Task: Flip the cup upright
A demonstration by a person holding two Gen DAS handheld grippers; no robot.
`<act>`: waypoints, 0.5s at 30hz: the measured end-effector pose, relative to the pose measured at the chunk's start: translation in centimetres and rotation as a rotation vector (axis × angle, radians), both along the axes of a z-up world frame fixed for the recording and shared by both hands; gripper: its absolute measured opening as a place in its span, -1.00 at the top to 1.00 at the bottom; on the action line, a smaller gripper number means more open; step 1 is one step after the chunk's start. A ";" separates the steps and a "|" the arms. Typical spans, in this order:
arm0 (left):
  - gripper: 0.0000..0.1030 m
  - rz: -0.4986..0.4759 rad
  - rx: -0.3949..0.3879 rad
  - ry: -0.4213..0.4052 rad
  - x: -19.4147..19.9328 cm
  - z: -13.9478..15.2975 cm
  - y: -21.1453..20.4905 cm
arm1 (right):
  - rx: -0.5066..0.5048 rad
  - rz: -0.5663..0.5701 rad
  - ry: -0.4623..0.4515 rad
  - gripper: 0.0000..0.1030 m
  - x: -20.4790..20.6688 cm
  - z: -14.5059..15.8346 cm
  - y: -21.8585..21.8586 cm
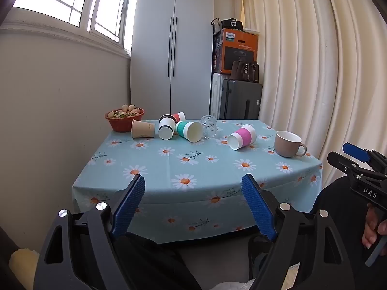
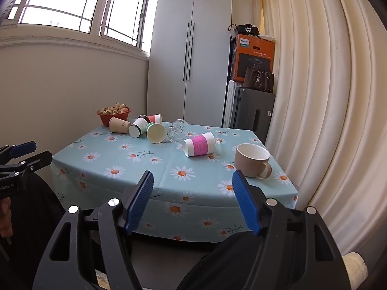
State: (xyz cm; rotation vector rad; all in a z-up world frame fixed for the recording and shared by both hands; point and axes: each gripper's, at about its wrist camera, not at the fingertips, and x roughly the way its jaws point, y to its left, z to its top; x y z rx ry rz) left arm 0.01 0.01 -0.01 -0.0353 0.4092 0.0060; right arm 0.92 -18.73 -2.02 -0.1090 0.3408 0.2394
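Observation:
Several cups lie on their sides on the daisy tablecloth point(image 1: 193, 164): a tan paper cup point(image 1: 142, 129), a black-banded white cup point(image 1: 166, 128), a red-banded cup point(image 1: 179, 116) behind it, a teal-banded cup point(image 1: 189, 131), a clear glass point(image 1: 208, 126) and a pink-banded cup point(image 1: 241, 137) point(image 2: 199, 144). A beige mug point(image 1: 289, 143) point(image 2: 252, 160) stands upright at the right. My left gripper point(image 1: 193, 188) is open and empty, held before the table's front edge. My right gripper point(image 2: 192, 183) is open and empty too, also short of the edge.
A red bowl of fruit point(image 1: 124, 118) stands at the table's back left by the wall. A white cabinet point(image 1: 173, 48), suitcases point(image 1: 239, 101) and an orange box point(image 1: 238, 50) stand behind. Curtains point(image 1: 314, 72) hang close on the right.

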 end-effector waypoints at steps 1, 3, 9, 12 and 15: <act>-0.56 0.000 0.000 0.001 0.0 0.0 0.0 | 0.001 -0.002 0.002 -0.31 0.0 0.0 0.0; -0.56 0.001 0.003 0.003 0.0 0.0 0.0 | -0.005 -0.002 0.008 -0.33 0.0 -0.1 0.0; -0.56 0.001 0.007 -0.002 -0.3 0.1 -0.2 | -0.005 -0.002 0.010 -0.37 0.0 -0.1 0.0; -0.56 0.001 0.001 0.013 0.1 0.0 0.0 | -0.005 0.000 0.010 -0.37 0.0 -0.1 0.2; -0.56 -0.001 0.003 0.009 0.0 -0.1 -0.3 | -0.004 -0.002 0.007 -0.37 -0.2 0.0 0.2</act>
